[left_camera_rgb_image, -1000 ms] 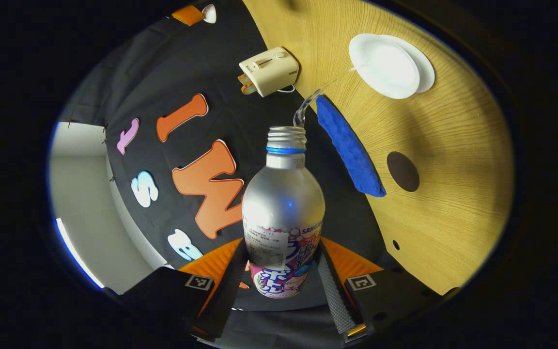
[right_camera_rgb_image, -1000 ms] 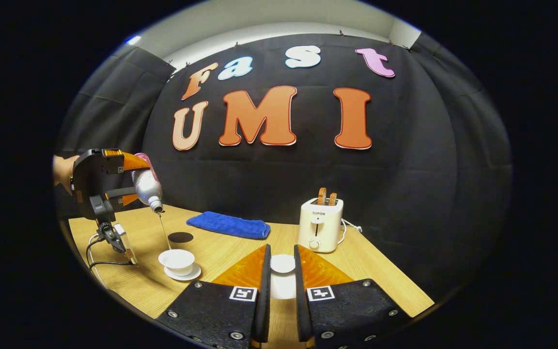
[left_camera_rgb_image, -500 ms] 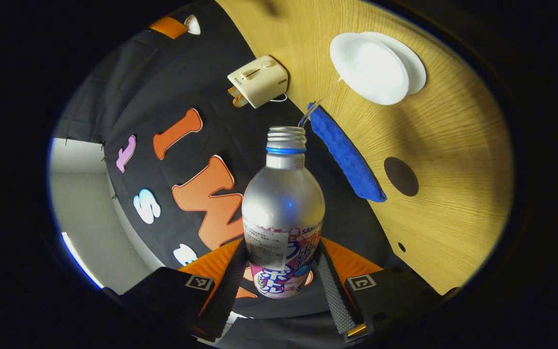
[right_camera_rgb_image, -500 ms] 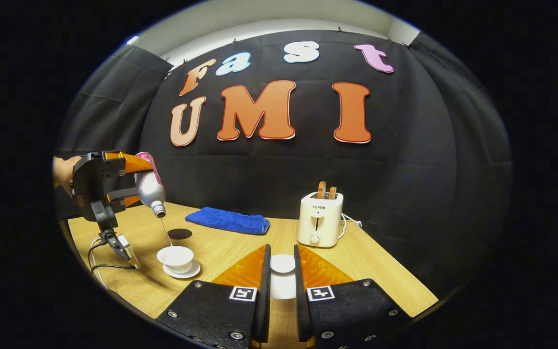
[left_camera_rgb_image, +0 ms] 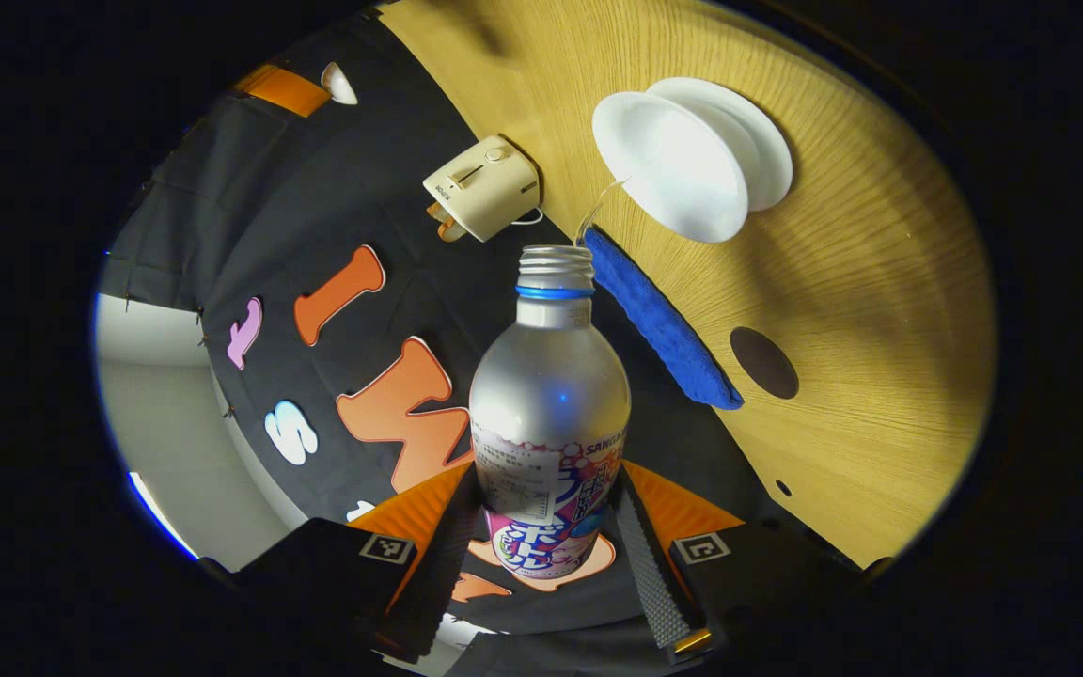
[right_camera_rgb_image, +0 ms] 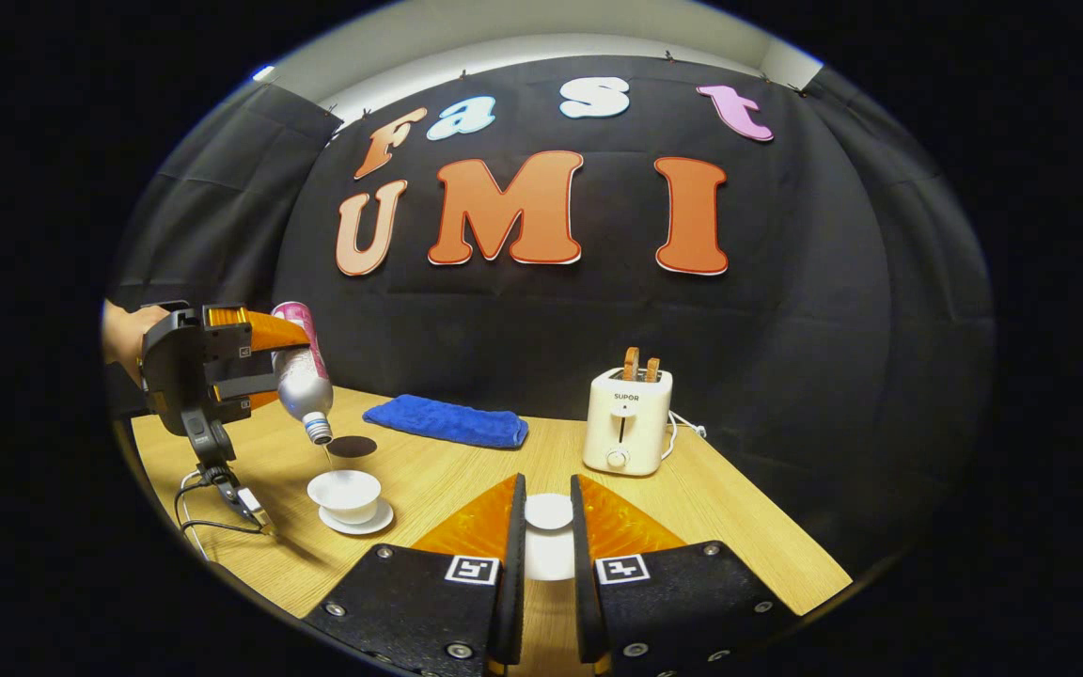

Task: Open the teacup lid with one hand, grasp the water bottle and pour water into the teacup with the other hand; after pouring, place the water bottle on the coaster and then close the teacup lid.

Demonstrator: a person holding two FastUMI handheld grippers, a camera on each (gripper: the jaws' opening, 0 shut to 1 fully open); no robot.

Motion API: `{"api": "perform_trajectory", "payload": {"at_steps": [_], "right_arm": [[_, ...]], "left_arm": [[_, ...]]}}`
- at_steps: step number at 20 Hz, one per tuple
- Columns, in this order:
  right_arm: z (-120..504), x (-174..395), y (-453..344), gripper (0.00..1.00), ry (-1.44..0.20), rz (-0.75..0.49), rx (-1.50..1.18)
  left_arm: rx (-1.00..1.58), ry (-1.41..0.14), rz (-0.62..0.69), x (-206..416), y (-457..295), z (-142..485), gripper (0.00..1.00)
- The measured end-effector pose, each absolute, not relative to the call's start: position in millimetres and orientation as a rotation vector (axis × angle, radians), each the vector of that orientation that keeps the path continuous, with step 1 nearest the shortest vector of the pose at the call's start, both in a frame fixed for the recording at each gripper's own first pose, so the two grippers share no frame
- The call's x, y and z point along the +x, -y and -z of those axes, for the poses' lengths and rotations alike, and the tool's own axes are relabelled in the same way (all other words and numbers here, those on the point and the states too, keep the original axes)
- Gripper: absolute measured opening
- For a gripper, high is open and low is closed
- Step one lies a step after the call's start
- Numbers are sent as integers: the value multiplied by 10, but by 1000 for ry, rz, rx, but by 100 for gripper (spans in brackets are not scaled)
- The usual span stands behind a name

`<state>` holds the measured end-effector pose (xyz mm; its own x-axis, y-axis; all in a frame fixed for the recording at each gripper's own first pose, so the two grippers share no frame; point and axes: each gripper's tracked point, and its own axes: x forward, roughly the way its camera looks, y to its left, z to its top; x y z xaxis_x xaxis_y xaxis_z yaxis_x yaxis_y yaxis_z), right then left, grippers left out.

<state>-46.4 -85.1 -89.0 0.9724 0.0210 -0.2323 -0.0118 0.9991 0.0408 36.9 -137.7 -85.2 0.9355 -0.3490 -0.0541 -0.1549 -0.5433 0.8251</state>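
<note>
My left gripper point(left_camera_rgb_image: 546, 555) is shut on the silver water bottle point(left_camera_rgb_image: 549, 414), which is tipped mouth-down. A thin stream of water runs from its open mouth into the white teacup point(left_camera_rgb_image: 668, 165) on its saucer. In the right gripper view the left gripper point(right_camera_rgb_image: 250, 362) holds the bottle point(right_camera_rgb_image: 302, 381) just above the teacup point(right_camera_rgb_image: 344, 491). My right gripper point(right_camera_rgb_image: 546, 564) is shut on the white teacup lid point(right_camera_rgb_image: 548, 512), held above the table. The dark round coaster point(left_camera_rgb_image: 763, 363) lies on the table beside the cup; it is seen as the coaster point(right_camera_rgb_image: 352, 446) behind the cup.
A folded blue towel point(right_camera_rgb_image: 447, 423) lies at the back of the wooden table point(right_camera_rgb_image: 739, 536). A cream toaster point(right_camera_rgb_image: 626, 428) with two slices stands at the back right. A hand point(right_camera_rgb_image: 118, 334) holds the left gripper; a cable point(right_camera_rgb_image: 208, 489) hangs under it.
The bottle has come lower and closer to the teacup, and the water stream has thinned and shortened. The right gripper keeps the lid nearly still.
</note>
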Motion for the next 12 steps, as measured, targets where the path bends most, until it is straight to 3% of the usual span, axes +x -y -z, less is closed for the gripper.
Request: {"api": "perform_trajectory", "payload": {"at_steps": [4, 7, 8, 11, 12], "right_arm": [[910, -465, 842, 23, -250, -27, 41], [912, -464, 831, 23, -257, -31, 29], [916, -463, 828, 23, -259, -33, 28], [906, -466, 821, 23, -258, -44, 28], [895, -462, 821, 23, -257, -44, 28]], "left_arm": [[2141, 360, 276, 349, 1382, 926, 87], [2082, 375, 287, 330, 1401, 941, 83], [2056, 379, 287, 344, 1408, 927, 87], [1905, 336, 308, 394, 1336, 977, 82], [1841, 314, 309, 409, 1310, 1007, 88]]}}
